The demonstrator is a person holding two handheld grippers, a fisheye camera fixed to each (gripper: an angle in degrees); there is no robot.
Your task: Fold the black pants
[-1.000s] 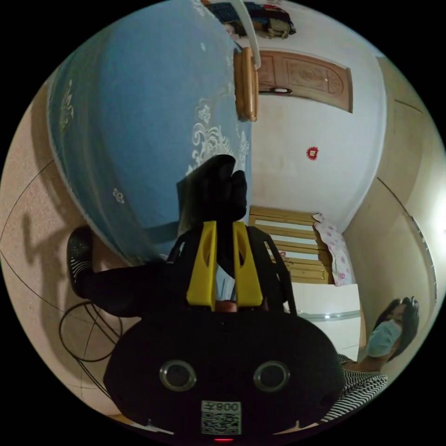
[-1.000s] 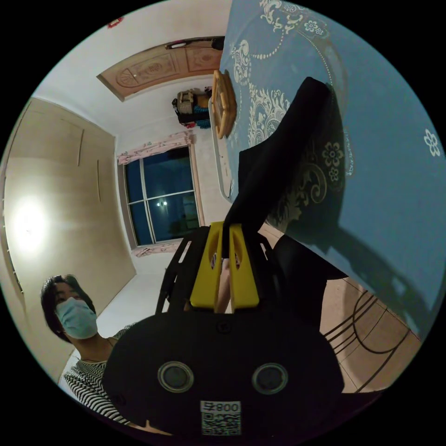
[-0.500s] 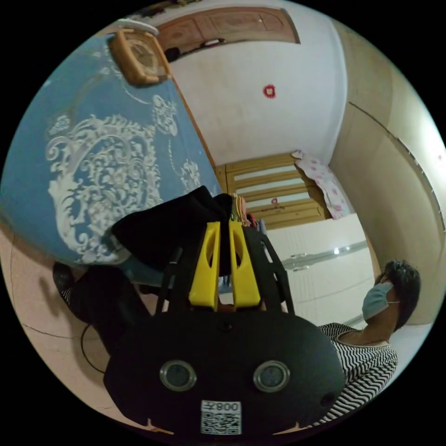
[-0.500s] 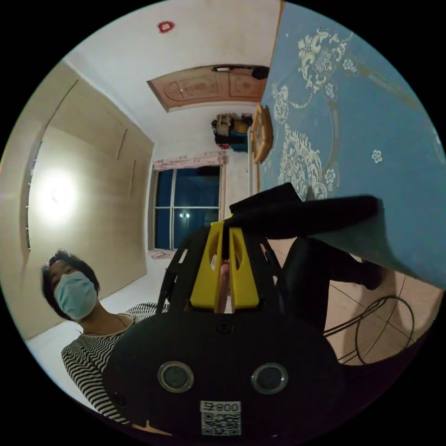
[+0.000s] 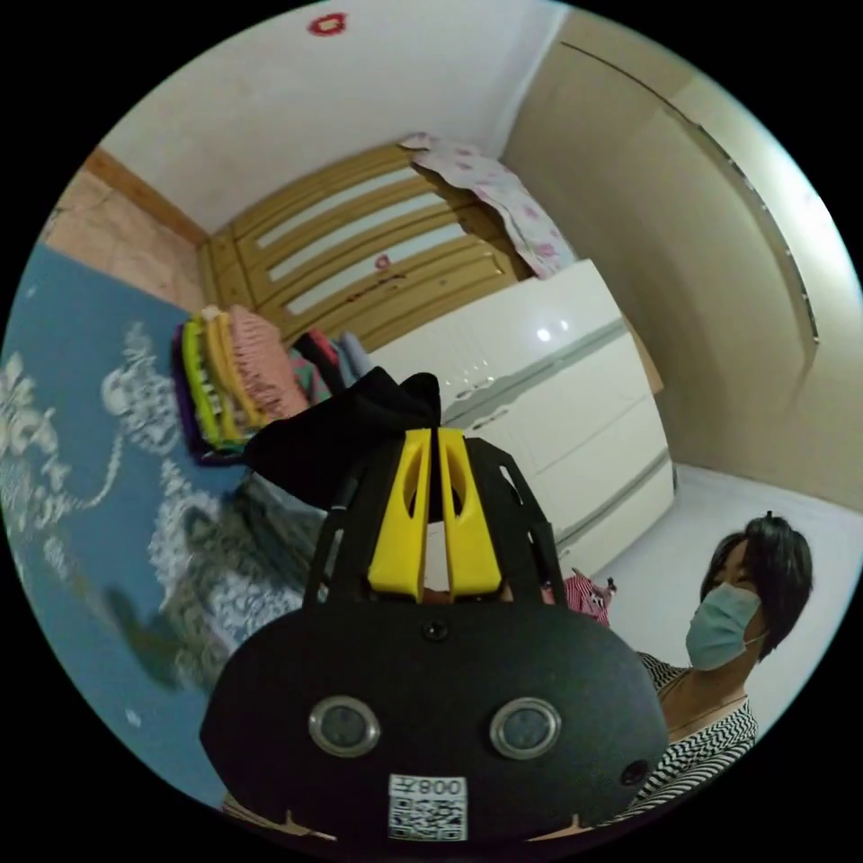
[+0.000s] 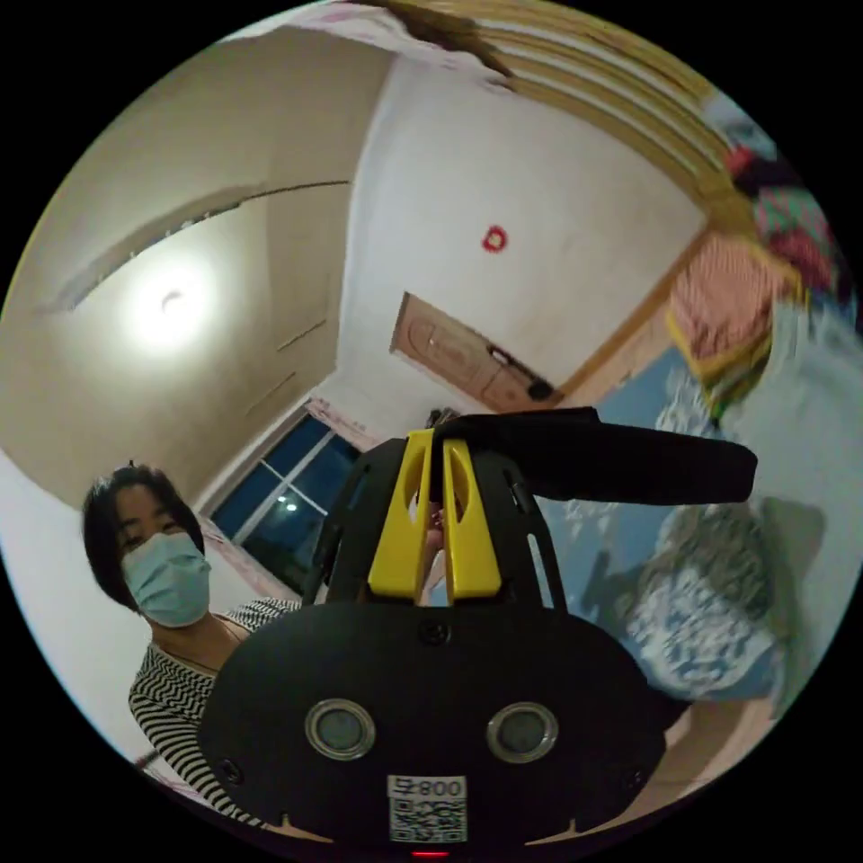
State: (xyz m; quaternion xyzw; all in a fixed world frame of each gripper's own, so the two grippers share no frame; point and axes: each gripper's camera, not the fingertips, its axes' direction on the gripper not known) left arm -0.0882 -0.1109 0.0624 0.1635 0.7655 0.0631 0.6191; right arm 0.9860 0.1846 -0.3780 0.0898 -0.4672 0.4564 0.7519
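The black pants (image 5: 342, 436) hang lifted off the blue patterned bedspread (image 5: 81, 503). My left gripper (image 5: 430, 435) has its yellow jaws shut on a bunched edge of the dark cloth. In the right gripper view the black pants (image 6: 611, 463) stretch out to the right as a taut band from my right gripper (image 6: 435, 446), whose yellow jaws are shut on their edge. The rest of the garment is hidden behind the gripper bodies.
A stack of folded colourful clothes (image 5: 238, 378) lies on the bedspread near a wooden headboard (image 5: 360, 252). White cabinets (image 5: 557, 395) stand beside it. A masked person in a striped top (image 5: 719, 620) holds the grippers. A door (image 6: 467, 355) and a window (image 6: 279, 503) show behind.
Both cameras have swung upward and round, so the room has shifted. The pants stay gripped in both grippers and now spread flatter above the bedspread.
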